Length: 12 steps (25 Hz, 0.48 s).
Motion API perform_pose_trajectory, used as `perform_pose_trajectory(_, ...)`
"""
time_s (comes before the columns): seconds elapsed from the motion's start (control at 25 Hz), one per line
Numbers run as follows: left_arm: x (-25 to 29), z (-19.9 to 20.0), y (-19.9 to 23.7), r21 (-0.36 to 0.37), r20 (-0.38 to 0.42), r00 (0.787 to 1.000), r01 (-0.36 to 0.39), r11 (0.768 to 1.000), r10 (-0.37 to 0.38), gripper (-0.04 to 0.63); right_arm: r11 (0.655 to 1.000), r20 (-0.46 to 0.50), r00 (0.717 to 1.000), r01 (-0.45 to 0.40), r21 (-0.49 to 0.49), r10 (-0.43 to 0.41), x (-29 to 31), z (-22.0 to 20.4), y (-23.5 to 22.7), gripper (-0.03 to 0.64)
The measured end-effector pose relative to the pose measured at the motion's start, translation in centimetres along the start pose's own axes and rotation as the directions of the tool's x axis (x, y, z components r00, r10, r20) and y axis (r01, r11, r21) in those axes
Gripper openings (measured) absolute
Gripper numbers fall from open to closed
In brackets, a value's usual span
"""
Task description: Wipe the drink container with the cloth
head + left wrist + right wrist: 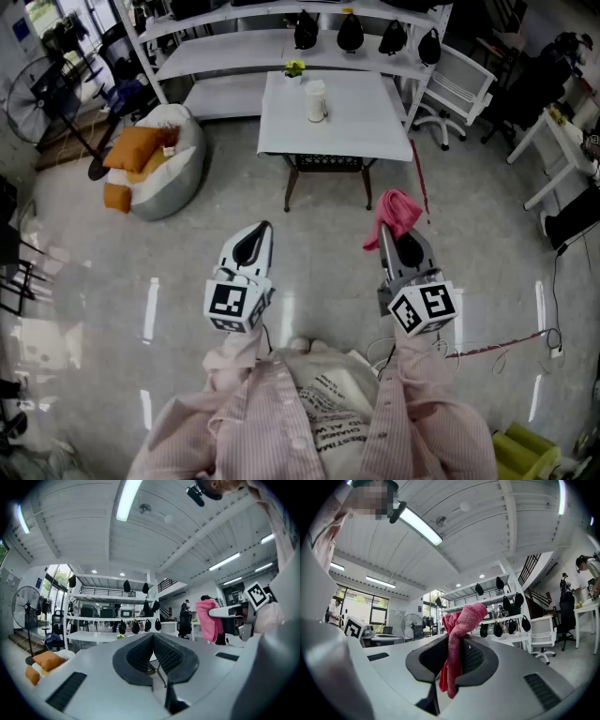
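Pinching the cloth (398, 211) in my right gripper (394, 239) for wiping, I'm holding my left gripper (261, 232) closed, empty, facing the drink container (316, 100).

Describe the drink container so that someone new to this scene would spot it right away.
Find the white table in front of the long white shelves. The drink container stands upright on the table's far half. It is the taller, white item. Its only neighbour is a small yellow-green object at the far edge.
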<state>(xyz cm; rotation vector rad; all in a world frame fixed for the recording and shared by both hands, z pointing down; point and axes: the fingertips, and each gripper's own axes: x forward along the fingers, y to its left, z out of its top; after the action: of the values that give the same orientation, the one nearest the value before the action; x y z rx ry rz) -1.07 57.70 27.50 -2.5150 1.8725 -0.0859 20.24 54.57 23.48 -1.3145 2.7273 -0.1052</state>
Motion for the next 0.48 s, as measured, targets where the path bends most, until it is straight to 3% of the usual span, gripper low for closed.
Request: perform_pose_trajectory(0.48,0.2,-0.1,-2.0,0.004,-0.011,1.000,0.020,1.000,-0.020,0.003,1.000,0.008,1.000,-0.003,0.010,0.003,-1.0,-0.9,-1.5,0.037)
